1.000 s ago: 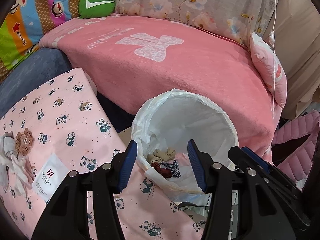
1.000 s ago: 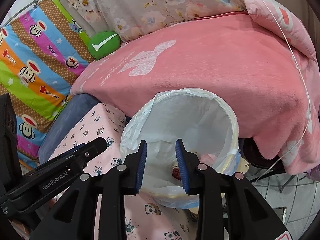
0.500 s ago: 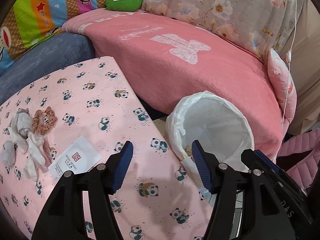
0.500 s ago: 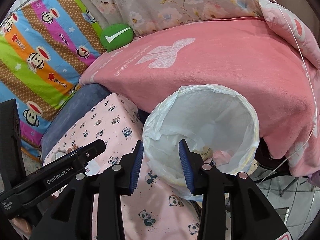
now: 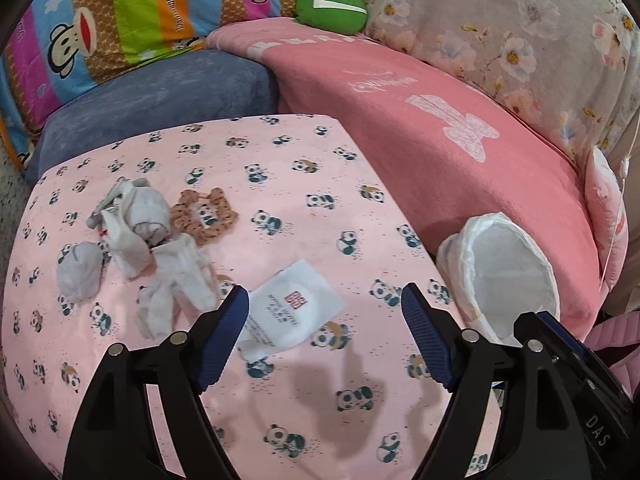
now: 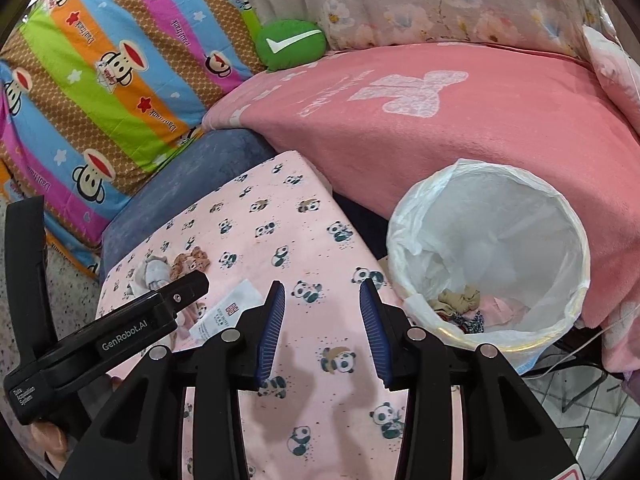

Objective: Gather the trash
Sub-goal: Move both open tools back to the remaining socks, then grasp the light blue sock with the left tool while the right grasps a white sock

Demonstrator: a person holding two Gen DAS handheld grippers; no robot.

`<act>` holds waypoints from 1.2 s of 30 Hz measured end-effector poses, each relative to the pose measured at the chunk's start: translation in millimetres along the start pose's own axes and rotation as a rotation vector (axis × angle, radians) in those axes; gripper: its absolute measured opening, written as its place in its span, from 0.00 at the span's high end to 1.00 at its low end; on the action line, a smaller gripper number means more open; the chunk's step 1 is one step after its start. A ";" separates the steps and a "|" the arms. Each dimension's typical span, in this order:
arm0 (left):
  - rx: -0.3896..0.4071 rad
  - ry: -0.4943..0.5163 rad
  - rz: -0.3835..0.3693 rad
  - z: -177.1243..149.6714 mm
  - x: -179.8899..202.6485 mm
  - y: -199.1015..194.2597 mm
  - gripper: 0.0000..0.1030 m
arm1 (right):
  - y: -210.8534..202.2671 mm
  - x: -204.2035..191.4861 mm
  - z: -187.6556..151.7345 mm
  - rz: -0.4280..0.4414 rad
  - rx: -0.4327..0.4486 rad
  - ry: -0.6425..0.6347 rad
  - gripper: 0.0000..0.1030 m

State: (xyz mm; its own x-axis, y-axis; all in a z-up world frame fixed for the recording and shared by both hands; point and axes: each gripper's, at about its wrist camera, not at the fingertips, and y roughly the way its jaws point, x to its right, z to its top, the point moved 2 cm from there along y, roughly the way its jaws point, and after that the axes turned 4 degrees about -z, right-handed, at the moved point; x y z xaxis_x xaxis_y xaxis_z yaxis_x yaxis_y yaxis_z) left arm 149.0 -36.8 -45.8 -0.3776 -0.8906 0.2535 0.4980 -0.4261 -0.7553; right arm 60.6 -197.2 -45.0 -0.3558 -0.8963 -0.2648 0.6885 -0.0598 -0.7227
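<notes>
Left wrist view: my left gripper (image 5: 325,307) hangs over the panda sheet (image 5: 280,184), jaws wide and just been opening more, nothing between the pads.
White packet (image 5: 294,308): flat on the sheet, right past my left fingertips, red logo facing up.
Sock pile (image 5: 148,240): whitish socks heaped to the left of the packet, touching each other.
Brown scrunchie (image 5: 204,218): lying against the top of the sock pile.
Trash bin (image 5: 504,276): white liner, off the right edge of the sheet, against the pink blanket (image 5: 460,140).
Right wrist view: my right gripper (image 6: 322,312) is partly open, jaws have just been opening a bit, empty, over bare sheet.
Bin contents: a tan rag (image 6: 460,298) and some dark and pink bits at the bottom.
Left tool from this side: its black body (image 6: 120,328) sits lower left, over the socks.
Background: green check-mark cushion (image 6: 291,47) and striped monkey quilt (image 6: 100,72) behind.
</notes>
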 end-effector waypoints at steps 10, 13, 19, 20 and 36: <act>0.015 -0.168 0.132 -8.1 -108.6 -20.7 0.27 | 22.9 -79.6 -8.8 0.066 -0.043 -0.125 0.58; 0.015 -0.221 0.169 -11.8 -140.8 -23.8 0.27 | 35.5 -105.9 -14.3 0.085 -0.066 -0.159 0.58; 0.006 -0.314 0.203 -16.8 -196.3 -23.1 0.27 | 59.7 -152.1 -21.7 0.103 -0.106 -0.215 0.58; 0.004 -0.325 0.206 -17.0 -203.3 -21.8 0.27 | 63.2 -157.0 -22.1 0.105 -0.111 -0.220 0.59; -0.036 -0.419 0.104 -15.2 -249.1 10.4 0.30 | 129.7 -215.8 -25.7 0.100 -0.189 -0.280 0.59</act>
State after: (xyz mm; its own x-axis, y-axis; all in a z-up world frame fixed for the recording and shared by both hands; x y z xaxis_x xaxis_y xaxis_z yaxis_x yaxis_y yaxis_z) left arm 236.4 183.0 -125.9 0.0263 -0.9193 0.3928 0.4867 -0.3314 -0.8082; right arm 210.4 -0.3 -97.9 -0.0870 -0.9809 -0.1740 0.5726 0.0937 -0.8144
